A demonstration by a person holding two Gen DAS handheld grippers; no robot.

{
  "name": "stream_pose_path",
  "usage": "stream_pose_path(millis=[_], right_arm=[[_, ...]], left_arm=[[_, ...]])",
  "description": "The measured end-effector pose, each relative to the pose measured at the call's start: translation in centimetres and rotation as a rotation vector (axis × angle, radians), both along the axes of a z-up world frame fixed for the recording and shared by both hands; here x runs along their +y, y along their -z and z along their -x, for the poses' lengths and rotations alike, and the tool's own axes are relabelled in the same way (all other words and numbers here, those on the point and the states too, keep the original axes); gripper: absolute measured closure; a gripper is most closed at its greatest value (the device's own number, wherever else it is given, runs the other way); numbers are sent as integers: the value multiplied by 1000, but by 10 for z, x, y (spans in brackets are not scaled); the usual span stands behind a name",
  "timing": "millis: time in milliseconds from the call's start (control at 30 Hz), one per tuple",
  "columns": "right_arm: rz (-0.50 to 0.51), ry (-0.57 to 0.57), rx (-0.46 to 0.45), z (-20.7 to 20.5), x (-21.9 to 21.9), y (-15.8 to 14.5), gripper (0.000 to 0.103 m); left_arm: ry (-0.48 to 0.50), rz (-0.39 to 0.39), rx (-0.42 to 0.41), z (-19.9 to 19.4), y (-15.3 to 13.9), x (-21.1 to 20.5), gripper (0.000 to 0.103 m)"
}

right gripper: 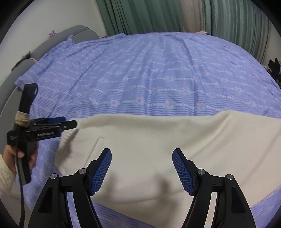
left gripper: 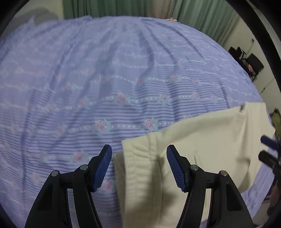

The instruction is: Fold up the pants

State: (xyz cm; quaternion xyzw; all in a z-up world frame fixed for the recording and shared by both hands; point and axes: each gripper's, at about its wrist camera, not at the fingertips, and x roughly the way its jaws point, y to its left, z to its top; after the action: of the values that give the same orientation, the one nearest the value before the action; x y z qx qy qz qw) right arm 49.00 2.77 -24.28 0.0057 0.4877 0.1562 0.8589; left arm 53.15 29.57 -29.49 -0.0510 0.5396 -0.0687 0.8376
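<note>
Cream pants [right gripper: 158, 136] lie flat across the near part of the bed, waistband end at the left. They also show in the left wrist view [left gripper: 202, 140] at the lower right. My left gripper [left gripper: 138, 157] is open and hovers over the ribbed waistband corner [left gripper: 123, 157]. In the right wrist view the left gripper [right gripper: 70, 124] sits at the waistband edge, held by a hand. My right gripper [right gripper: 142, 161] is open and empty above the middle of the pants. The right gripper shows dimly at the right edge of the left wrist view [left gripper: 268, 150].
A purple bedsheet with stripes and roses [right gripper: 158, 70] covers the bed. A grey padded headboard [right gripper: 43, 45] runs along the left. Green curtains [right gripper: 175, 15] hang behind. Dark chairs [left gripper: 249, 61] stand by the far right wall.
</note>
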Motion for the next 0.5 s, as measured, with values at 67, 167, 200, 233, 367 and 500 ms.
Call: stream_pose_path(millis=[67, 167, 200, 233, 367, 500], right_arm=[[6, 12, 13, 0, 3, 4, 31], [14, 17, 26, -1, 5, 9, 31], [20, 17, 29, 0, 6, 10, 31], [25, 15, 29, -1, 7, 12, 31], [53, 16, 29, 1, 10, 13, 31], [61, 14, 13, 3, 12, 8, 31]], left_arm=[[-13, 35, 7, -4, 9, -1, 40], [-20, 41, 18, -6, 20, -4, 40], [-16, 26, 13, -5, 22, -8, 41], [-14, -7, 2, -5, 24, -12, 50], [-53, -82, -47, 5, 18, -19, 58], [-106, -80, -156, 24, -11, -11, 60]])
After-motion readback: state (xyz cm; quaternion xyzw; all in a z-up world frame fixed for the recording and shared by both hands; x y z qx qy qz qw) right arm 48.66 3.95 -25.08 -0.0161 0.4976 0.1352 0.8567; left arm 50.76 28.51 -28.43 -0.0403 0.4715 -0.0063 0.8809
